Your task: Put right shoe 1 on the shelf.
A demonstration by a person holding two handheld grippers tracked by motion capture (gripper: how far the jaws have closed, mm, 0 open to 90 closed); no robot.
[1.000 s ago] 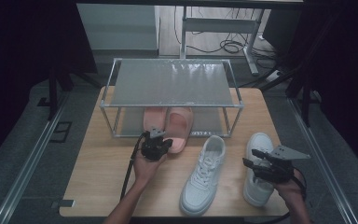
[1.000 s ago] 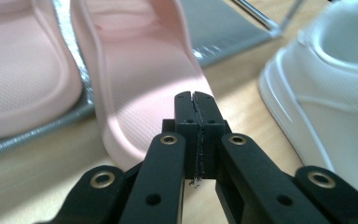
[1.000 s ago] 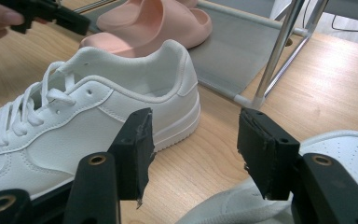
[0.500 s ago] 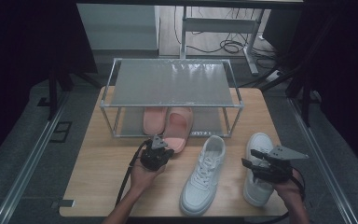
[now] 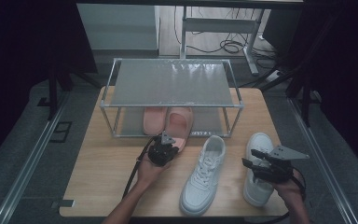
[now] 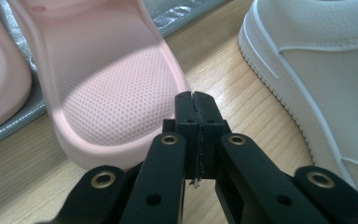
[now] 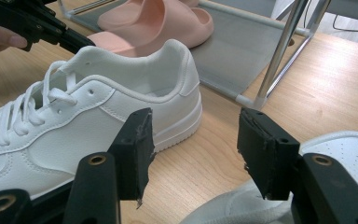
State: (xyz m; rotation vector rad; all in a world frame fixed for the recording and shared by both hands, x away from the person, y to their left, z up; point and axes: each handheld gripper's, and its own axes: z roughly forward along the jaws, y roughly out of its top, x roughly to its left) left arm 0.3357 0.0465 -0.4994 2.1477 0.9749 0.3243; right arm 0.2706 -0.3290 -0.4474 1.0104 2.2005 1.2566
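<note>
A pair of pink slippers lies on the low shelf of a wire rack (image 5: 170, 106); the right slipper (image 5: 180, 125) (image 6: 107, 84) has its heel out over the wooden table. My left gripper (image 5: 169, 146) (image 6: 196, 100) is shut with nothing in it, its tips right at that heel's rim. Two white sneakers stand in front: one (image 5: 204, 175) (image 7: 98, 107) in the middle, the other (image 5: 257, 168) (image 7: 345, 154) at the right. My right gripper (image 5: 248, 158) (image 7: 198, 140) hangs open over the right sneaker, with nothing between its jaws.
The rack's mesh top (image 5: 172, 81) covers the front half of the slippers, and its metal leg (image 7: 279, 51) stands just beyond the middle sneaker's heel. The second slipper (image 6: 0, 70) lies to the left. Bare wood (image 5: 107, 163) stretches left of my left hand.
My left gripper has slid a little right and down toward the right slipper's heel. The right gripper and both sneakers have kept still.
</note>
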